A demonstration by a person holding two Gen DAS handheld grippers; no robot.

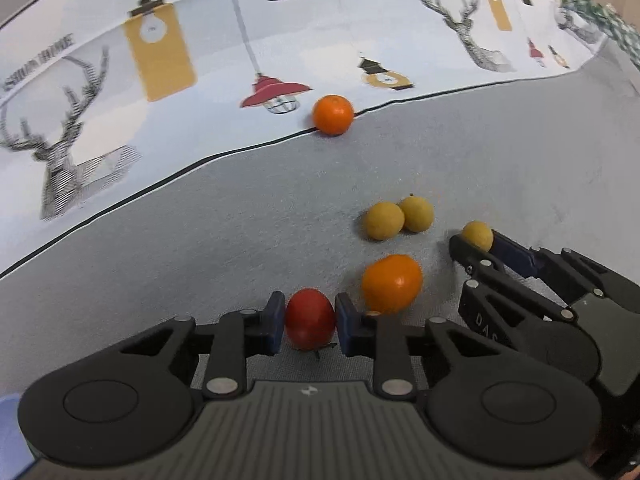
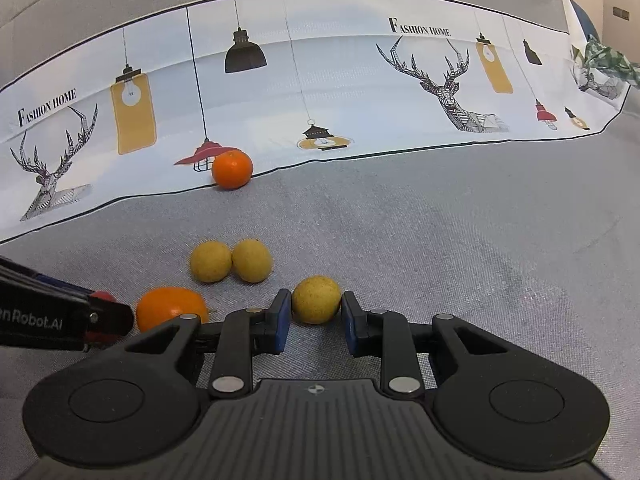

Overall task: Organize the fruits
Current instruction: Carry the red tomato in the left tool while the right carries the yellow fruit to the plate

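Observation:
My left gripper (image 1: 310, 322) is shut on a red tomato (image 1: 310, 318) low over the grey cloth. An orange fruit (image 1: 392, 283) lies just to its right. My right gripper (image 2: 316, 312) has its pads against a yellow fruit (image 2: 316, 299) and is shut on it; it shows in the left wrist view (image 1: 476, 240) holding the same yellow fruit (image 1: 477, 235). Two more yellow fruits (image 2: 230, 261) lie together on the cloth, seen from the left wrist too (image 1: 398, 217). A second orange (image 2: 232, 169) rests at the printed sheet's edge.
A white printed sheet (image 2: 340, 92) with deer and lamp drawings covers the far part of the surface. Grey cloth (image 2: 460, 248) spreads to the right. A green-patterned item (image 2: 608, 62) lies at the far right. The left gripper body (image 2: 60, 320) sits close at the left.

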